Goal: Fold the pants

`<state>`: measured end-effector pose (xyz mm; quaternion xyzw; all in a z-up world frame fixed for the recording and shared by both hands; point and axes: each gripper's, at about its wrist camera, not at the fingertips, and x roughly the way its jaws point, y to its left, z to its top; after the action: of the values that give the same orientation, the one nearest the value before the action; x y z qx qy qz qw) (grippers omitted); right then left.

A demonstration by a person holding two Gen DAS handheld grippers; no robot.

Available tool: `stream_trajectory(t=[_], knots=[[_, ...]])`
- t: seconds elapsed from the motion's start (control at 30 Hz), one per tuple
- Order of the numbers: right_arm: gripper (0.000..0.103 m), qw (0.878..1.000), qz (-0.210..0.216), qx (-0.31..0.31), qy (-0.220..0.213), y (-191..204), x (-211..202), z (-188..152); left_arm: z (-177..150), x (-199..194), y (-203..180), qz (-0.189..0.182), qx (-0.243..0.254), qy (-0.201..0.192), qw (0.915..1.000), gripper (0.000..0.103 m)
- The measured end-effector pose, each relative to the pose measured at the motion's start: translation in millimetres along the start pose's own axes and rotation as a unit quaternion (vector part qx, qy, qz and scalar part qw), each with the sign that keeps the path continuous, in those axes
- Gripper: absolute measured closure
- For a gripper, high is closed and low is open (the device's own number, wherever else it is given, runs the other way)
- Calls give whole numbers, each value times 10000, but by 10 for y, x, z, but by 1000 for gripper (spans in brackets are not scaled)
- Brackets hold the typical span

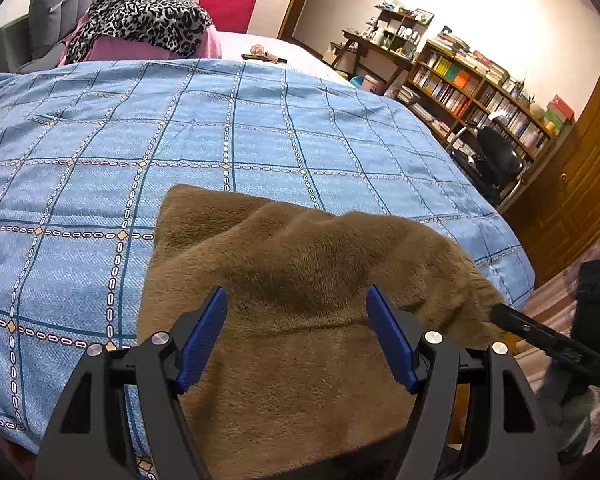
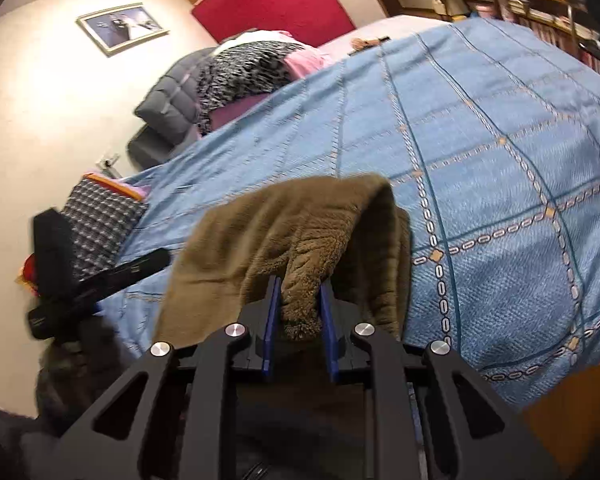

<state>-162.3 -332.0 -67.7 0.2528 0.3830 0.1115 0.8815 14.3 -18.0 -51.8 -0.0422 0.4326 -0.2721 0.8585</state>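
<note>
The brown fleece pants (image 1: pixel 292 272) lie on the blue checked bedspread (image 1: pixel 220 128) near its front edge. My left gripper (image 1: pixel 296 308) is open, its blue fingers spread just above the pants, holding nothing. My right gripper (image 2: pixel 298 296) is shut on a bunched edge of the pants (image 2: pixel 300 232), lifting that part off the bedspread (image 2: pixel 480 140). In the left wrist view the right gripper (image 1: pixel 500 314) enters from the right and grips the pants' right corner. In the right wrist view the left gripper (image 2: pixel 156 260) shows at the left, over the bed edge.
Pillows with a leopard-print cloth (image 1: pixel 140 20) lie at the head of the bed. A bookshelf (image 1: pixel 480 88), desk and black chair (image 1: pixel 496 156) stand to the right of the bed. A checked cushion (image 2: pixel 100 220) sits at the bed's left side.
</note>
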Motion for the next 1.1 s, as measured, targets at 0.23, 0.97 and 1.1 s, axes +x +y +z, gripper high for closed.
stream_trajectory(t=[0.23, 0.97, 1.1], knots=[[85, 9952, -781, 58, 590, -196, 192, -265, -155, 57, -18, -129, 92, 205, 9997, 29], [58, 9945, -663, -661, -470, 120, 348, 199, -578, 5, -395, -202, 984, 303, 9945, 28], [58, 9949, -664, -683, -324, 65, 669, 274, -627, 120, -322, -190, 878, 489, 9948, 28]])
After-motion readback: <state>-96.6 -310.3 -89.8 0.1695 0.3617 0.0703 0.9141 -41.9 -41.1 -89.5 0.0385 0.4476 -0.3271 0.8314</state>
